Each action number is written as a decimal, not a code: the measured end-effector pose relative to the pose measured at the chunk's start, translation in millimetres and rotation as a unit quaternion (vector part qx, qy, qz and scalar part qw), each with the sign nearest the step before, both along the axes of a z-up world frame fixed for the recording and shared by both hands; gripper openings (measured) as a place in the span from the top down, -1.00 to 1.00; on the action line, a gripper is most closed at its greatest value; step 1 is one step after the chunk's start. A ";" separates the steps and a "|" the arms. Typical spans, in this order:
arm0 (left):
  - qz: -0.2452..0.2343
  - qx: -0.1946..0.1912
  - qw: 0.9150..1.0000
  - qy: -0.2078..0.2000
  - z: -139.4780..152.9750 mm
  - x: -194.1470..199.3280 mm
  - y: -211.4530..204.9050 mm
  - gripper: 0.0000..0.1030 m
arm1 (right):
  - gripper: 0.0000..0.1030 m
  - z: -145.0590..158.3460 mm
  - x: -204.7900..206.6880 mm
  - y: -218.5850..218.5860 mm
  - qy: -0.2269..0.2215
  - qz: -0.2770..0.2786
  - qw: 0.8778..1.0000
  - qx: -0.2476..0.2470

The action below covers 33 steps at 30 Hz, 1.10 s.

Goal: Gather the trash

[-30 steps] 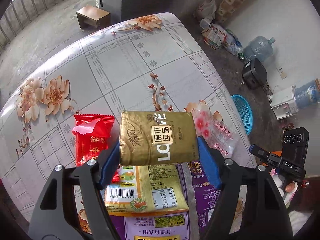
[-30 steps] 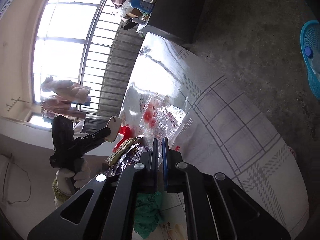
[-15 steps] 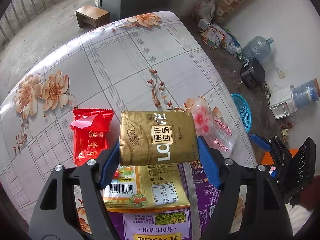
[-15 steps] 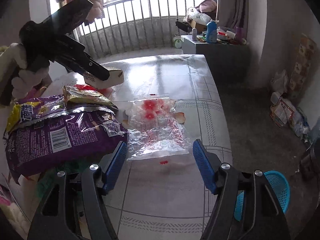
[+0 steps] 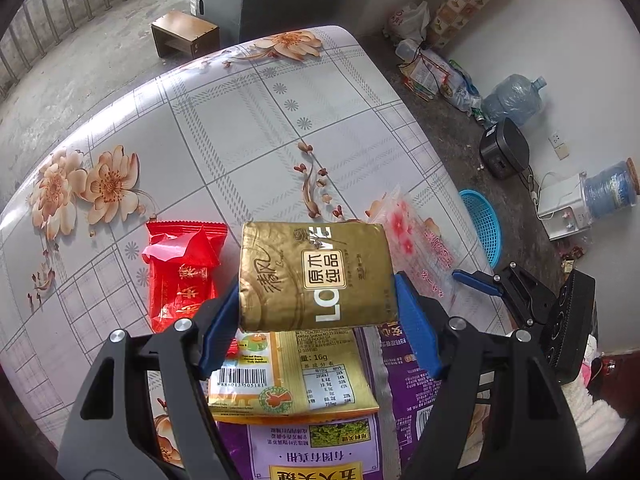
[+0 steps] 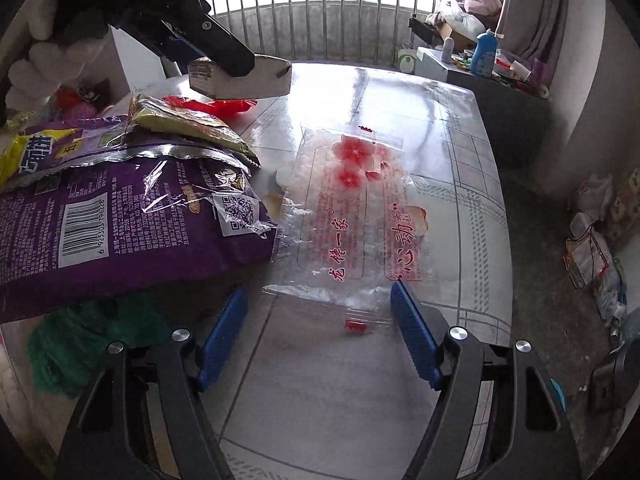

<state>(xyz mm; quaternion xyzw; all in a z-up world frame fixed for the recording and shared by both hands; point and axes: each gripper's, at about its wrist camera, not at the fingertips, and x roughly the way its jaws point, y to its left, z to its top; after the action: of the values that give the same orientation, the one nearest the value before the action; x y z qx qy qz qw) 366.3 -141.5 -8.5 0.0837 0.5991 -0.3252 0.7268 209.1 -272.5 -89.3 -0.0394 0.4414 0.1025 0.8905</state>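
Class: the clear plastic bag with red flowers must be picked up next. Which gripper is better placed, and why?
Right. The right gripper is open, empty, aimed at the clear bag; the left gripper already clamps the gold packet.

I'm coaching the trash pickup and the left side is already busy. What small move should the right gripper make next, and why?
Probably ease the right gripper forward and down onto the near edge of the clear plastic bag. Its jaws have just been opening and nothing is between them; the bag lies flat on the table just ahead, while the left gripper holds the gold packet.
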 end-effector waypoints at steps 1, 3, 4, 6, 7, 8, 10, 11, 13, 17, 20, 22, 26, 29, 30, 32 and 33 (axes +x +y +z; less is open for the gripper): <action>0.000 -0.002 1.000 -0.002 3.2 -0.5 1.1 -0.34 | -0.21 0.7 0.7 0.0 -0.001 -0.007 1.000 0.002; 0.002 -0.007 1.000 -0.008 11.2 -3.5 4.5 -0.34 | -0.08 1.5 1.0 -4.0 0.000 -0.013 1.000 0.019; 0.003 -0.009 1.000 -0.011 15.3 -4.7 6.4 -0.34 | -0.05 1.3 1.0 -4.9 0.000 -0.015 0.999 0.029; 0.006 -0.016 1.000 -0.016 24.8 -7.7 10.6 -0.34 | 0.05 1.6 0.5 -5.6 0.000 -0.022 0.999 0.040; 0.008 -0.022 1.000 -0.019 29.9 -10.0 12.8 -0.34 | 0.11 1.7 -0.6 -5.3 0.000 -0.026 0.999 0.043; 0.009 -0.028 0.999 -0.021 34.6 -12.7 15.2 -0.34 | 0.48 0.9 -2.3 -4.7 0.004 -0.025 0.998 0.055; 0.012 -0.042 0.999 -0.025 45.2 -20.0 20.6 -0.34 | 0.62 -0.1 -4.9 -5.2 0.014 -0.033 0.996 0.081; 0.012 -0.050 0.998 -0.027 51.1 -25.3 23.7 -0.34 | 0.69 -0.9 -7.7 -4.0 0.015 -0.037 0.996 0.084; 0.011 -0.067 0.997 -0.034 64.2 -36.7 30.1 -0.34 | 0.79 -2.0 -14.4 -2.7 0.018 -0.046 0.994 0.097; 0.008 -0.106 0.993 -0.059 92.5 -70.0 44.9 -0.34 | 0.89 1.3 -32.2 -2.9 0.011 -0.060 0.990 0.125; 0.007 -0.134 0.988 -0.073 106.5 -98.2 56.2 -0.34 | 0.91 9.8 -51.9 -7.4 -0.004 -0.079 0.985 0.156; 0.011 -0.155 0.985 -0.079 111.1 -116.7 63.9 -0.34 | 0.92 16.1 -67.4 -11.9 -0.015 -0.095 0.979 0.179; 0.027 -0.200 0.976 -0.085 109.6 -151.6 78.1 -0.34 | 0.93 24.8 -99.6 -21.3 -0.035 -0.131 0.967 0.215; 0.028 -0.231 0.969 -0.081 104.0 -181.4 79.4 -0.34 | 0.94 33.3 -124.0 -29.4 -0.054 -0.156 0.958 0.234; 0.026 -0.238 0.967 -0.084 102.9 -191.6 78.2 -0.34 | 0.94 36.2 -132.1 -32.6 -0.060 -0.164 0.955 0.239; 0.021 -0.243 0.964 -0.106 104.1 -213.5 72.5 -0.34 | 0.95 43.0 -147.0 -41.0 -0.074 -0.176 0.948 0.255; 0.018 -0.245 0.963 -0.114 104.0 -223.1 68.9 -0.34 | 0.95 46.9 -152.3 -46.8 -0.082 -0.183 0.944 0.260</action>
<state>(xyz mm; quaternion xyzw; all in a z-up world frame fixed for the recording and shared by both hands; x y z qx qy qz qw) 143.1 -72.6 95.5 -0.0714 0.4154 -0.4369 0.7946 56.8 -319.3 -42.4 0.2672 0.3247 0.0456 0.9062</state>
